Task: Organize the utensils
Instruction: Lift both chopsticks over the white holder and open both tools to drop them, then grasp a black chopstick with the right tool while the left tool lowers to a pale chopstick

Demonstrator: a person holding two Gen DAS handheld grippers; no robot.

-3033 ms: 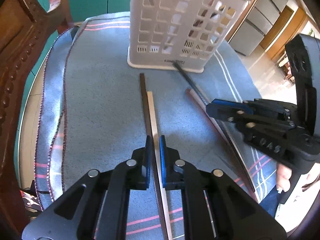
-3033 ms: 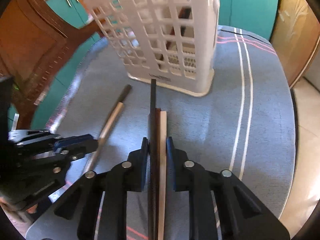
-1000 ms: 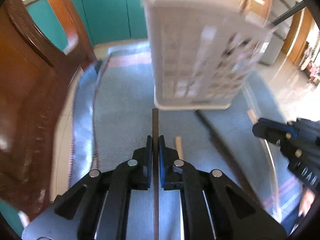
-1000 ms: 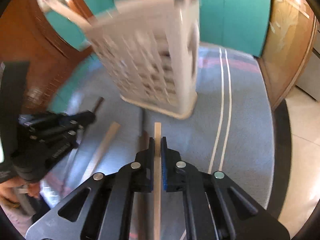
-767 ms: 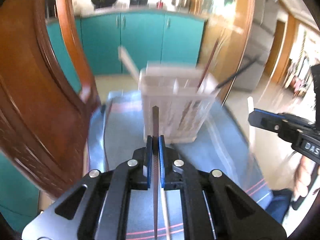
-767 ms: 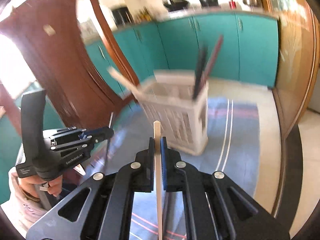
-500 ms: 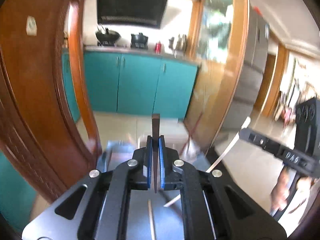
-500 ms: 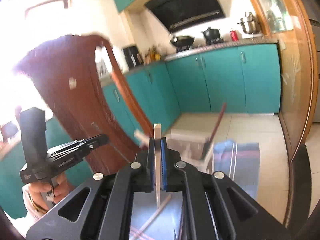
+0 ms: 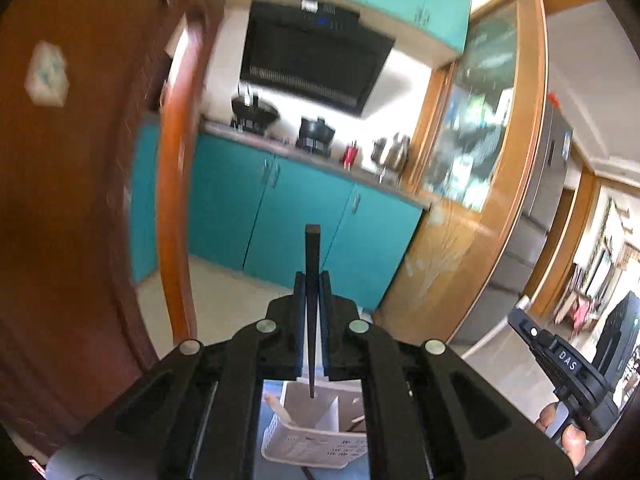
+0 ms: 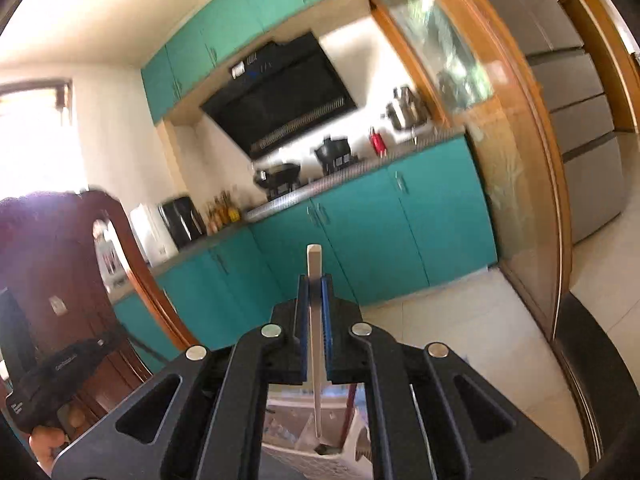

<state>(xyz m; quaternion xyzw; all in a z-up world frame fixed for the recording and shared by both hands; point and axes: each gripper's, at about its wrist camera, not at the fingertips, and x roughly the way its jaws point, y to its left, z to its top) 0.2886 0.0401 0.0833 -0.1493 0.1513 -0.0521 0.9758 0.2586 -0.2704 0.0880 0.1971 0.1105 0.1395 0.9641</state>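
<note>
Chopsticks hang upright in both my claws, the left claw (image 9: 313, 300) clamped on the dark chopstick (image 9: 312, 264), the right claw (image 10: 315, 304) on the pale chopstick (image 10: 314, 280), tips pointing down at the white basket (image 9: 312, 444) directly below.

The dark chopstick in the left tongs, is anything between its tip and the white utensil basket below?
Nothing visible does. The dark chopstick hangs from the left tongs, its lower tip over an open compartment of the white basket. A pale stick leans in the neighbouring compartment, off to the side.
</note>
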